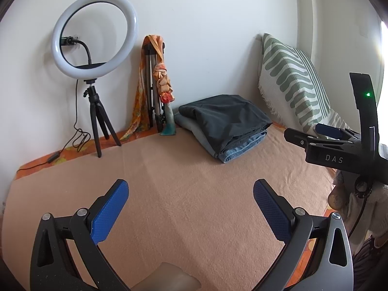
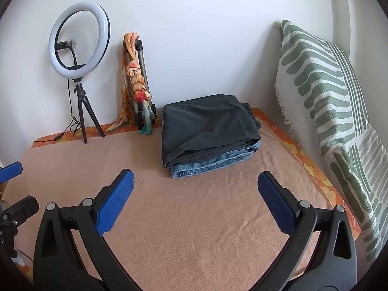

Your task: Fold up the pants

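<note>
A stack of folded pants lies at the back of the peach blanket (image 1: 181, 194) (image 2: 194, 218): dark grey pants (image 1: 228, 116) (image 2: 208, 123) on top of blue jeans (image 1: 242, 148) (image 2: 213, 165). My left gripper (image 1: 190, 189) is open and empty, held above the blanket well short of the stack. My right gripper (image 2: 195, 180) is open and empty, just in front of the jeans' hem. The right gripper also shows at the right edge of the left wrist view (image 1: 322, 133). A blue pad of the left gripper shows at the left edge of the right wrist view (image 2: 11, 171).
A ring light on a black tripod (image 1: 93, 34) (image 2: 78, 38) stands back left, its cable trailing on the surface. A folded tripod draped with an orange scarf (image 1: 157, 82) (image 2: 137, 80) leans on the wall. A green-striped pillow (image 1: 291, 77) (image 2: 339, 111) stands along the right.
</note>
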`<state>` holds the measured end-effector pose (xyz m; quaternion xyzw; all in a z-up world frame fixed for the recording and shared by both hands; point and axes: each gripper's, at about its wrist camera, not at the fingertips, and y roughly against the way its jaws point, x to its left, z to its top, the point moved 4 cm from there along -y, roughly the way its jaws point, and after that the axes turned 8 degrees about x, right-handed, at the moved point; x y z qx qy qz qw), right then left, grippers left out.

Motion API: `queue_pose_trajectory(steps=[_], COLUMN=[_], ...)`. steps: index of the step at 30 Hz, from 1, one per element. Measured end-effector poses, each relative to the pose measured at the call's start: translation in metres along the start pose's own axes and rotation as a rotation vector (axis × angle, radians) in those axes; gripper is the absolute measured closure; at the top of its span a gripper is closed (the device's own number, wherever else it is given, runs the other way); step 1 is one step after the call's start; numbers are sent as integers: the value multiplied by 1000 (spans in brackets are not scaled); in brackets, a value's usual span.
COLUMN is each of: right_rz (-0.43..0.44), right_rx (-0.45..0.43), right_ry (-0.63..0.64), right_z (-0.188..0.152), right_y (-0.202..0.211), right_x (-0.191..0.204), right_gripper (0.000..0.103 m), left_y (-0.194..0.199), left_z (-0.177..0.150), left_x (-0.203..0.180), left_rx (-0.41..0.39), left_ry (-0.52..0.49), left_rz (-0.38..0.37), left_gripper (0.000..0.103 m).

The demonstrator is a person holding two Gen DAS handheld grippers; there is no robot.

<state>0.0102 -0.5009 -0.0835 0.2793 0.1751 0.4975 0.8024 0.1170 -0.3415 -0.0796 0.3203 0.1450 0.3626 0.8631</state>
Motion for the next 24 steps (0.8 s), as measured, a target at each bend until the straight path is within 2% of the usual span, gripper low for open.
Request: queue_pose_trajectory(steps=[24], right_rz=[5], right_rx=[4], right_ry=[1], right_z=[-2], right_y=[1], right_x=[4], right_gripper=[0], left_y=[2], left_z=[-1], left_x=[-2], left_rx=[-6], left_ry=[-8], left_rz=[0], left_gripper=[1])
